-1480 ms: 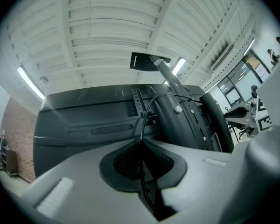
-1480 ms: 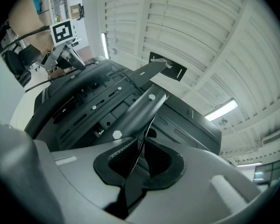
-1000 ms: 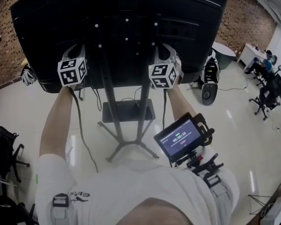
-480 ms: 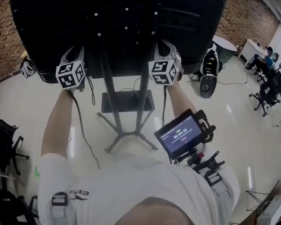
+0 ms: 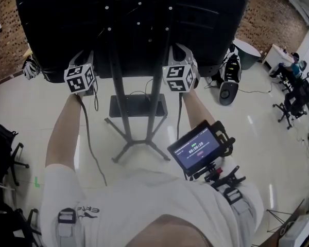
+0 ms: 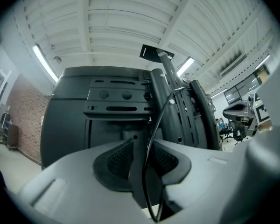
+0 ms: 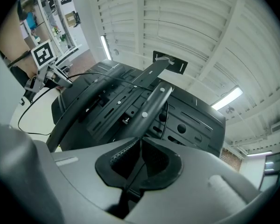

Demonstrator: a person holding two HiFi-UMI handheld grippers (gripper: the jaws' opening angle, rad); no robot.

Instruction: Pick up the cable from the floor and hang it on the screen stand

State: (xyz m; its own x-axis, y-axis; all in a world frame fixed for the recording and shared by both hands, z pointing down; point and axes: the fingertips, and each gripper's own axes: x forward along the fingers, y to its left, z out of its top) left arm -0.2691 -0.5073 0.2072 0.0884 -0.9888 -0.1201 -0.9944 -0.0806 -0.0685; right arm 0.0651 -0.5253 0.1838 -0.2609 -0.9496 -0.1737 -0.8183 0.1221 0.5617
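The black screen (image 5: 129, 24) fills the top of the head view, carried on the two-pole screen stand (image 5: 156, 86). My left gripper (image 5: 83, 60) reaches up at the screen's lower edge, left of the poles. In the left gripper view its jaws (image 6: 141, 155) are opening. The thin black cable (image 6: 147, 148) runs loose through the gap between them, up to the stand's bracket (image 6: 170, 92). My right gripper (image 5: 181, 56) sits right of the poles. Its pads (image 7: 140, 155) are pressed together on a thin dark line. The cable (image 7: 166, 115) drops along the pole toward them.
The stand's base plate (image 5: 137, 105) and splayed feet rest on the glossy floor below. A small monitor (image 5: 198, 148) juts from the person's chest rig. Office chairs (image 5: 5, 153) stand at left, with a black-and-white machine (image 5: 227, 94) and a round table (image 5: 245, 55) at right.
Both grippers stay at the screen's lower edge beside the poles. The view has shifted a little, so the stand's base shows more fully.
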